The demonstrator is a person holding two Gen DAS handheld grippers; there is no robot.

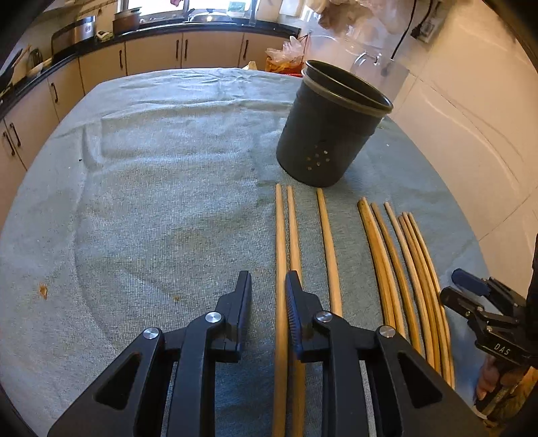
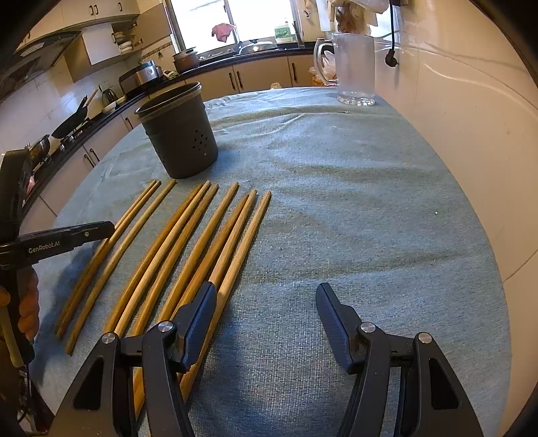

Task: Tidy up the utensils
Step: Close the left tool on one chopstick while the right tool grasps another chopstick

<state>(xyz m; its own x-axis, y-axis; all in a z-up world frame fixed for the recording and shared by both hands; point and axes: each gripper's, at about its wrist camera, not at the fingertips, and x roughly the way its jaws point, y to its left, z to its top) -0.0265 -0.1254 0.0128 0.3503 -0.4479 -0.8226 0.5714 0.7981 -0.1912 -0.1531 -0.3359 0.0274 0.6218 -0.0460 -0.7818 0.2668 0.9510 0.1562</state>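
step: picking the leftmost chopstick (image 1: 281,242) | left gripper (image 1: 268,280): narrowed around it, not yet clenched | right gripper (image 2: 265,292): hanging released over the bench (image 2: 353,208) | holder (image 1: 331,127): standing just beyond the chopsticks | tip: centring on one stick only, avoiding its neighbour

We are in a home kitchen: beige cabinets (image 1: 151,55) under a black counter (image 2: 255,55), a wok (image 2: 72,122) on the stove, a rice cooker (image 2: 141,77), pots by the window (image 2: 259,16), and tiled walls (image 2: 454,101).
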